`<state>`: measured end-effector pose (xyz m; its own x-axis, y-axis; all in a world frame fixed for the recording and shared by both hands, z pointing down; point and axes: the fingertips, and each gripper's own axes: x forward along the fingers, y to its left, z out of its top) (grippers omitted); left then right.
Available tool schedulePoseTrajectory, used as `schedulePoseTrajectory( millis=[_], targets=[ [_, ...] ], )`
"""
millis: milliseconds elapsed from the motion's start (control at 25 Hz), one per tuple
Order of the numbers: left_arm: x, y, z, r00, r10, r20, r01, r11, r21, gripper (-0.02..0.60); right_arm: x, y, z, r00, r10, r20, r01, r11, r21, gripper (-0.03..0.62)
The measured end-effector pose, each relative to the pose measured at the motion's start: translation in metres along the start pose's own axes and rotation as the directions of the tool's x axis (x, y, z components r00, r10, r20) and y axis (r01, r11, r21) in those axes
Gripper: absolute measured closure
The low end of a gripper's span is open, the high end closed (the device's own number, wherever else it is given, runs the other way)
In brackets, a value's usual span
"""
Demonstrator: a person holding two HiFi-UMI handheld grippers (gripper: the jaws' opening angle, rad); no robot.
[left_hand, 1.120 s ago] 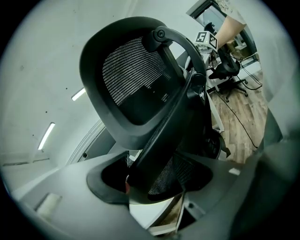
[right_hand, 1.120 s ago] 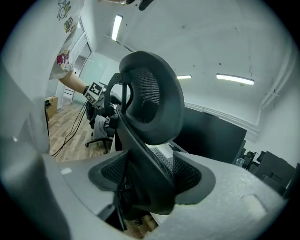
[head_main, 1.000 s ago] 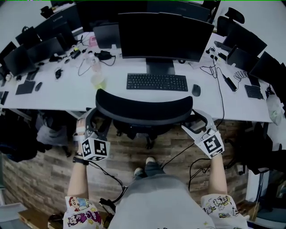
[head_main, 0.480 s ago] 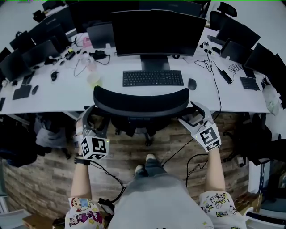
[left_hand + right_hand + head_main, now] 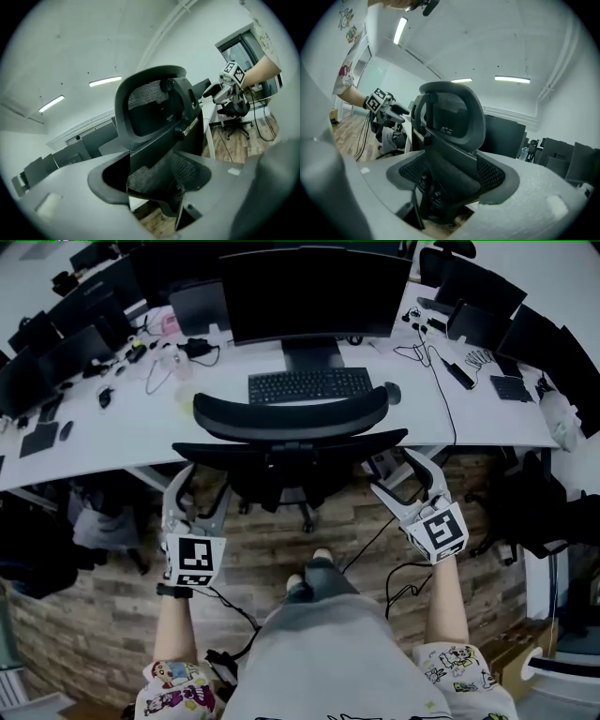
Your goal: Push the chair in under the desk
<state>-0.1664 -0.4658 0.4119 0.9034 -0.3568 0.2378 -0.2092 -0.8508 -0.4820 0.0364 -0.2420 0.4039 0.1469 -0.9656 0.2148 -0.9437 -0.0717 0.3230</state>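
The black office chair (image 5: 291,414) stands at the white desk (image 5: 103,439), its headrest over the desk's front edge by the keyboard. My left gripper (image 5: 196,491) is just behind the left end of the chair's back. Its jaws are closing, and nothing is pinched between them. My right gripper (image 5: 403,479) is open behind the right end of the back, gripping nothing. In the left gripper view the chair's mesh back (image 5: 154,108) rises beyond the jaws of the left gripper (image 5: 159,183). The right gripper view shows the chair (image 5: 450,117) the same way past the right gripper (image 5: 450,183).
A large monitor (image 5: 300,292), a keyboard (image 5: 309,385) and a mouse (image 5: 392,393) sit on the desk ahead of the chair. Cables (image 5: 375,542) trail over the wooden floor beside my feet (image 5: 309,573). Dark bags (image 5: 37,540) lie under the desk on the left, and another chair (image 5: 553,512) stands on the right.
The chair has rolled forward toward the desk, so its headrest now reaches the keyboard. Both grippers have stayed behind the ends of the chair's back.
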Motion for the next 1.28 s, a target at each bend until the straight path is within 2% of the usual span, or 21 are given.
schedulePoseTrajectory(
  millis=[240, 560, 760, 880, 1000, 1160, 1280],
  targets=[
    [-0.027, -0.027, 0.012, 0.998, -0.036, 0.061, 0.044, 0.991, -0.129, 0.324, -0.022, 0.031, 0.027, 0.992, -0.026, 0.127, 0.009, 0.991, 0.135, 0.279],
    [-0.053, -0.058, 0.047, 0.982, -0.047, 0.184, 0.102, 0.948, -0.301, 0.376, -0.042, 0.06, 0.048, 0.973, -0.035, 0.23, -0.022, 0.97, 0.242, 0.339],
    [-0.068, -0.072, 0.045, 0.989, -0.026, 0.148, 0.083, 0.915, -0.395, 0.428, -0.046, 0.081, 0.047, 0.969, -0.026, 0.247, -0.04, 0.965, 0.258, 0.413],
    [-0.076, -0.081, 0.041, 0.992, -0.027, 0.125, 0.076, 0.91, -0.408, 0.448, -0.046, 0.096, 0.044, 0.972, -0.007, 0.233, -0.052, 0.968, 0.246, 0.464],
    [-0.081, -0.09, 0.04, 0.99, -0.024, 0.136, 0.079, 0.908, -0.412, 0.478, -0.048, 0.107, 0.041, 0.975, 0.007, 0.224, -0.066, 0.965, 0.254, 0.511],
    [-0.083, -0.099, 0.033, 0.993, -0.042, 0.107, 0.087, 0.887, -0.454, 0.528, -0.05, 0.111, 0.037, 0.977, -0.006, 0.215, -0.055, 0.959, 0.278, 0.566],
    [-0.083, -0.101, 0.034, 0.992, -0.052, 0.112, 0.098, 0.88, -0.465, 0.569, -0.051, 0.111, 0.031, 0.979, -0.018, 0.202, -0.045, 0.953, 0.301, 0.591]
  ],
)
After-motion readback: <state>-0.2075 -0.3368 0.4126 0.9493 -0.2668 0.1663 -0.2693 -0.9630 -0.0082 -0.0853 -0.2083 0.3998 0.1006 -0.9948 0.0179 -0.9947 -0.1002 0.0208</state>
